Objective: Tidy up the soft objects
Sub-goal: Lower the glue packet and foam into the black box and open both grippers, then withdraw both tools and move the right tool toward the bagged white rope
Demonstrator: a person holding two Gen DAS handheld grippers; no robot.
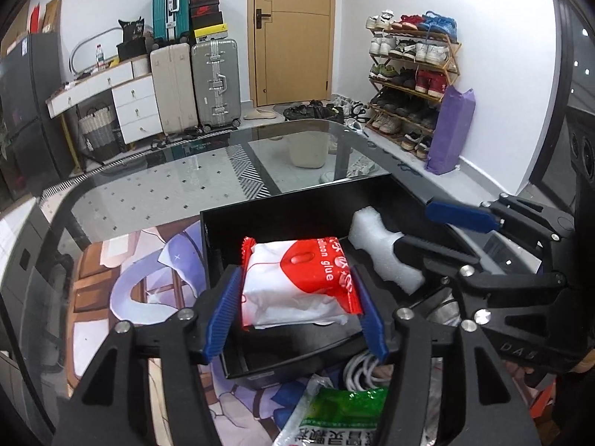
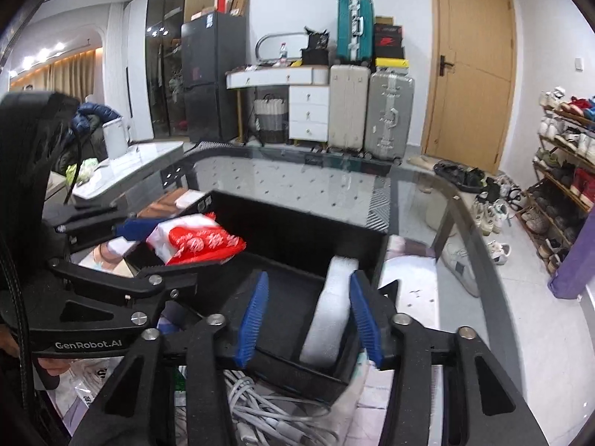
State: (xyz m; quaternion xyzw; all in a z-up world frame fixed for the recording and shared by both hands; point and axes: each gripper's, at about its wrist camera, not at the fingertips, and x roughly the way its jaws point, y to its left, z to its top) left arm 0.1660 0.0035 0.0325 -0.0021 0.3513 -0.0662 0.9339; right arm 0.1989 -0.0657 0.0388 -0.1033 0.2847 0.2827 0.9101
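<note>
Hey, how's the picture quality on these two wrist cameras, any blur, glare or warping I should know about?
Left wrist view: mostly sharp, strong fisheye bending at the edges, dark corners, and the glass table mirrors the room. Right wrist view: same warping, the red and white packet and the left tool look smeared, ceiling lights flare at upper left.

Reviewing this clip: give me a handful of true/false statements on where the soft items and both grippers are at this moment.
1. The red and white packet sits between the left gripper fingers, over the black box. True.
2. The white foam block lies on the glass table, outside the box. False: it is inside the box, at its right side.
3. The right gripper is at the foam block. True.
4. The green packet is in the box. False: it lies outside, nearer the camera.
</note>
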